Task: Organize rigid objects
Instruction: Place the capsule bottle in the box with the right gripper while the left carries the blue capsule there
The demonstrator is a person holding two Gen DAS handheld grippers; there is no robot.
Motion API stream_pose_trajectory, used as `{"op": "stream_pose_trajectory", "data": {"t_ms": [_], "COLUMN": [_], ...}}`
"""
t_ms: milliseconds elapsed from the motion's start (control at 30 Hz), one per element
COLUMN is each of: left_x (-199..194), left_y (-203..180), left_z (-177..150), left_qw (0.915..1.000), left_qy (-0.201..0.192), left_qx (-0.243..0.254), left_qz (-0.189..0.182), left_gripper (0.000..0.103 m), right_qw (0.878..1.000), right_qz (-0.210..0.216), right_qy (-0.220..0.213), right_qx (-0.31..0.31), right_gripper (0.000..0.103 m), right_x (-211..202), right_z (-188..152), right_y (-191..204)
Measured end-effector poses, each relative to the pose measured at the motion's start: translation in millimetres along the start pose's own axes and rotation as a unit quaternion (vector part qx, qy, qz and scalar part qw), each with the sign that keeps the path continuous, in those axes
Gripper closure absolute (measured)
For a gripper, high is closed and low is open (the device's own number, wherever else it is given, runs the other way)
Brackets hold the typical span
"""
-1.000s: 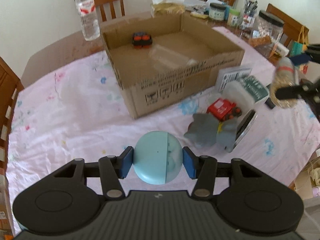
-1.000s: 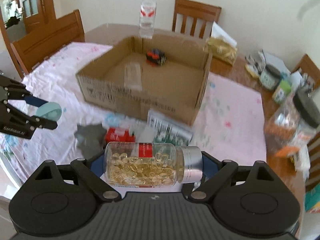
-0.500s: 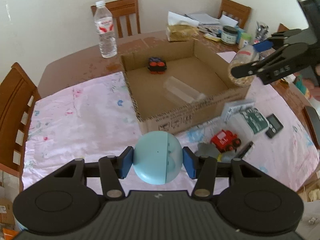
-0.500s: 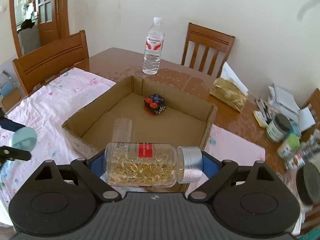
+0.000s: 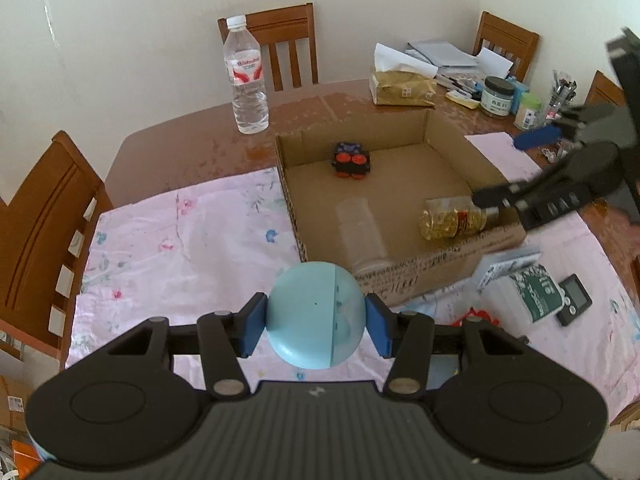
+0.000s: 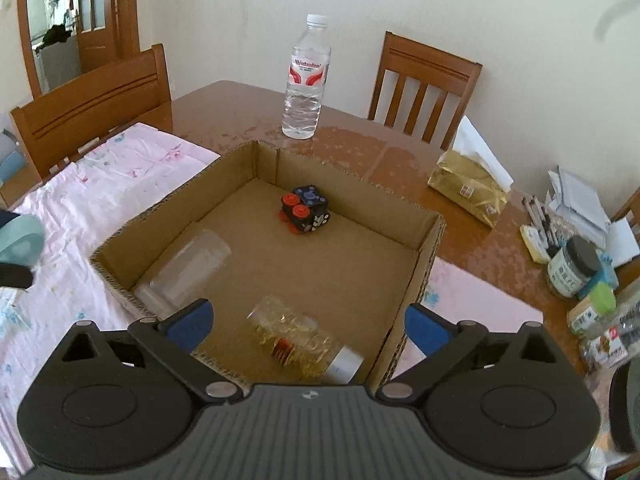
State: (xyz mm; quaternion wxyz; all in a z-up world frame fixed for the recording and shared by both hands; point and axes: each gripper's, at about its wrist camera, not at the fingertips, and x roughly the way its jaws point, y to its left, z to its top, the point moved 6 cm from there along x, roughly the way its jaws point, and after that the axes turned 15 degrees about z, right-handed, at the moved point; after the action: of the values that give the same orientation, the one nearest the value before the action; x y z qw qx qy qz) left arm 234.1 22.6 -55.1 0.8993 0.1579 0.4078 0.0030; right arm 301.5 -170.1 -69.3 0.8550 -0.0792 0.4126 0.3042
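My left gripper (image 5: 316, 326) is shut on a light blue ball (image 5: 316, 316), held above the pink cloth just in front of the cardboard box (image 5: 420, 276). My right gripper (image 6: 308, 324) is open and empty above the box's near right corner (image 6: 428, 264). A bottle of golden capsules (image 6: 300, 340) lies on its side on the box floor just under it; it also shows in the left wrist view (image 5: 452, 222). A clear plastic cup (image 6: 184, 272) and a black toy with red wheels (image 6: 306, 214) lie in the box too.
A water bottle (image 5: 246, 80) stands behind the box. A tissue pack (image 6: 468, 192), jars (image 6: 572, 264) and pens crowd the right side of the table. A green-white packet (image 5: 536, 288) and a small black device (image 5: 574, 304) lie right of the box. Wooden chairs surround the table.
My right gripper opened and let go of the capsule bottle, which now lies in the box. My left gripper has moved closer to the box with the ball.
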Motion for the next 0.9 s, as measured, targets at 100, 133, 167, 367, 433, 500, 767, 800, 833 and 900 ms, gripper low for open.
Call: {"op": "stream_pose_trajectory", "data": {"t_ms": [100, 133, 167, 367, 433, 500, 767, 800, 833, 900], "left_x": [4.2, 6.3, 8.7, 26.2, 34.2, 42.0, 69.7, 72.1, 74.9, 80.1], "left_y": [-1.8, -2.4, -3.3, -15.4, -23.1, -34.9, -84.2, -87.5, -89.9, -92.3], "left_z": [10.2, 13.8, 18.3, 47.8, 56.7, 64.0, 64.1, 63.1, 62.3, 61.7], "left_qw": [1.0000, 1.0000, 0.9999, 0.9995, 0.9992, 0.9986, 0.9944, 0.9940, 0.9938, 0.9935], "left_qy": [-0.006, -0.007, -0.009, -0.021, -0.020, -0.021, -0.007, -0.006, -0.005, -0.003], "left_qx": [0.003, 0.004, 0.005, 0.018, 0.021, 0.028, 0.069, 0.073, 0.075, 0.080], "left_qz": [0.001, 0.000, -0.002, -0.017, -0.026, -0.040, -0.080, -0.081, -0.081, -0.082], "left_gripper": [0.051, 0.051, 0.051, 0.051, 0.051, 0.051, 0.051, 0.051, 0.051, 0.051], "right_qw": [1.000, 1.000, 0.999, 0.998, 0.997, 0.996, 0.989, 0.988, 0.986, 0.984], "right_qz": [0.007, 0.008, 0.008, -0.015, -0.014, -0.018, -0.060, -0.065, -0.070, -0.079], "right_qy": [-0.007, -0.008, -0.009, -0.021, -0.024, -0.027, -0.027, -0.027, -0.027, -0.025], "right_qx": [0.019, 0.026, 0.032, 0.065, 0.078, 0.086, 0.134, 0.141, 0.146, 0.157], "right_gripper": [0.000, 0.000, 0.000, 0.000, 0.000, 0.000, 0.000, 0.000, 0.000, 0.000], "right_x": [-10.4, -13.8, -17.3, -36.5, -43.1, -48.6, -64.8, -66.5, -67.8, -70.5], "right_z": [-7.6, -10.5, -13.5, -30.2, -36.0, -41.9, -64.2, -67.2, -70.1, -75.5], "right_y": [6.7, 9.0, 11.4, 22.6, 25.5, 27.4, 18.0, 16.7, 15.7, 13.6]}}
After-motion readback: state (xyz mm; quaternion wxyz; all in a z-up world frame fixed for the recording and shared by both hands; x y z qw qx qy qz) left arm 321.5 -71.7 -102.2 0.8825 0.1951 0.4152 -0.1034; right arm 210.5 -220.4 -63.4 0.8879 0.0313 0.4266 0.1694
